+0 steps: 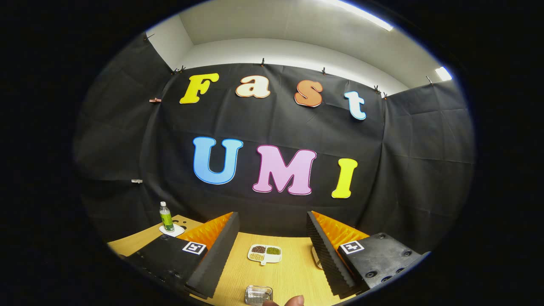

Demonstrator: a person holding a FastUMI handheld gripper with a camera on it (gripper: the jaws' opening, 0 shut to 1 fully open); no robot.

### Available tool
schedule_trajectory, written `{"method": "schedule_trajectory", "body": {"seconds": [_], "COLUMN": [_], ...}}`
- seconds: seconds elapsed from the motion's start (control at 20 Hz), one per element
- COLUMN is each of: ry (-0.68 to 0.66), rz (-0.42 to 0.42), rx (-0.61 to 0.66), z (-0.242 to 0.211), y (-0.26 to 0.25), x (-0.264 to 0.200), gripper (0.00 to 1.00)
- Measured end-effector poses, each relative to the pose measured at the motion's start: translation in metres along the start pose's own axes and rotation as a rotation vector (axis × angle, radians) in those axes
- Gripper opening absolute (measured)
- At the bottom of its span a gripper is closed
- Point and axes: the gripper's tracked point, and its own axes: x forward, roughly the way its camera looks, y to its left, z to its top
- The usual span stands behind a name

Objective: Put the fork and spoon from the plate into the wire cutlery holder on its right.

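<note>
Wooden table (293, 276) between open claw (272, 250) fingers.

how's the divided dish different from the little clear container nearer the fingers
The divided dish is white, opaque and split into compartments holding dark, green and pale contents; the clear container is see-through, undivided, squarer. The dish lies farther out between the open gripper's fingers, the container nearer in. Both rest on the wooden table.

The scene was lit from above by ceiling strips (361, 15), blown out to white glare. The worktop (289, 272) was evenly bright with soft shadows. Straight lines were bowed by fisheye distortion near the rim; focus was sharp.
</note>
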Motion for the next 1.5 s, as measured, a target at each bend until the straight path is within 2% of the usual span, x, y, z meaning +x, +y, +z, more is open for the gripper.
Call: {"method": "schedule_trajectory", "body": {"seconds": [0.15, 0.3, 0.5, 0.75, 1.0, 1.3, 1.4, 1.5], "ry": [0.004, 0.084, 0.353, 0.741, 0.989, 1.133, 1.176, 1.225], "rz": [0.005, 0.074, 0.221, 0.376, 0.467, 0.537, 0.526, 0.504], "rx": [-0.003, 0.024, 0.086, 0.179, 0.209, 0.113, 0.102, 0.101], "z": [-0.002, -0.020, -0.072, -0.153, -0.227, -0.303, -0.327, -0.350], "y": [0.003, 0.024, 0.069, 0.125, 0.173, 0.228, 0.242, 0.251], "x": [0.000, 0.002, -0.002, -0.036, -0.065, -0.077, -0.078, -0.079], "gripper": [0.98, 0.98, 0.98, 0.98, 0.93, 0.79, 0.72, 0.60]}}
